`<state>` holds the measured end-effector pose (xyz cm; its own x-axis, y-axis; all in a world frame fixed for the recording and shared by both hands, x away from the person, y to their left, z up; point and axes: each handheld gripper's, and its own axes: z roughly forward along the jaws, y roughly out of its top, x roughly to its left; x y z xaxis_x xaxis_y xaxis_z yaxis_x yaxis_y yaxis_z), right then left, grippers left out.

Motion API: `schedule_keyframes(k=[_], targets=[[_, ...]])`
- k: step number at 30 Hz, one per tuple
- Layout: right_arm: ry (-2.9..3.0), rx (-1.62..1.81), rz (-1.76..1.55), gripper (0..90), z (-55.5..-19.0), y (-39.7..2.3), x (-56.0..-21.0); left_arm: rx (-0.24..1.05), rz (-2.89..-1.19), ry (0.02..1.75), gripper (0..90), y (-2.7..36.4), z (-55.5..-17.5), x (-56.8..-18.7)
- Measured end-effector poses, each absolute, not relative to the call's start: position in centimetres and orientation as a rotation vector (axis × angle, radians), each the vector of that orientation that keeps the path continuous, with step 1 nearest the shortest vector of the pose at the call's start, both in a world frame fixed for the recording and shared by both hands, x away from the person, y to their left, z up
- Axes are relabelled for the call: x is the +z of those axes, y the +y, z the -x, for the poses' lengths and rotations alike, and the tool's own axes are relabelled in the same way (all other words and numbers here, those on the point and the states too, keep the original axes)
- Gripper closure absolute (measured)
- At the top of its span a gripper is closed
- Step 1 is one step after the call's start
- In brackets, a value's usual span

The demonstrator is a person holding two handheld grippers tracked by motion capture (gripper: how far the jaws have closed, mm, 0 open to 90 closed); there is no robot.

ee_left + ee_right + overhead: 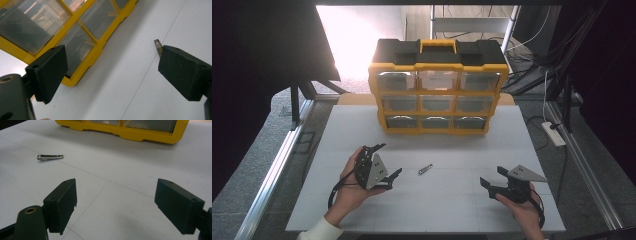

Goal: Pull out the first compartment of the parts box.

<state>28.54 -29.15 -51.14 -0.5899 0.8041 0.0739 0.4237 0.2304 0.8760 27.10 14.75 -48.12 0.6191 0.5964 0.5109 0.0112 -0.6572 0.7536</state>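
My left gripper (384, 161) has its jaws spread wide and nothing between them; in the left gripper view the two black pads (51, 72) frame bare table, with the tip of the clipper (157, 45) peeking out just past the far pad. My right gripper (493, 180) is just as wide open and just as empty, resting low over the table (452, 210) on my right side.

The clipper (425, 169), a small metal nail clipper, lies flat on the white table between my two grippers, nearer the left one, and touching neither. In the right gripper view it (50, 157) sits off to the upper left, well apart from my jaws, lying lengthwise across the view.

Behind it stands the yellow organiser (437, 87), upright at the far middle of the table, its nine clear drawers (437, 103) all looking closed.

I judge this to be the very start: the approach, before any grasp. The likely job is to pick up the clipper and stow it in a drawer. Next I would swing the left gripper over the clipper, turn the jaws to straddle its narrow width, come down to the table and close gently, since so thin and flat a piece could slip out. The right gripper would be free to pull a drawer open.
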Motion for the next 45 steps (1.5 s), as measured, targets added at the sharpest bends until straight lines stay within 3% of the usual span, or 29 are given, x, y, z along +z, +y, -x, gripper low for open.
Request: schedule_keyframes(k=[45], targets=[[2.123,1.299,-1.13,18.4,-28.5,-29.1,-51.2,1.247,-2.176,0.353,8.9,14.0,-28.1,-46.9]])
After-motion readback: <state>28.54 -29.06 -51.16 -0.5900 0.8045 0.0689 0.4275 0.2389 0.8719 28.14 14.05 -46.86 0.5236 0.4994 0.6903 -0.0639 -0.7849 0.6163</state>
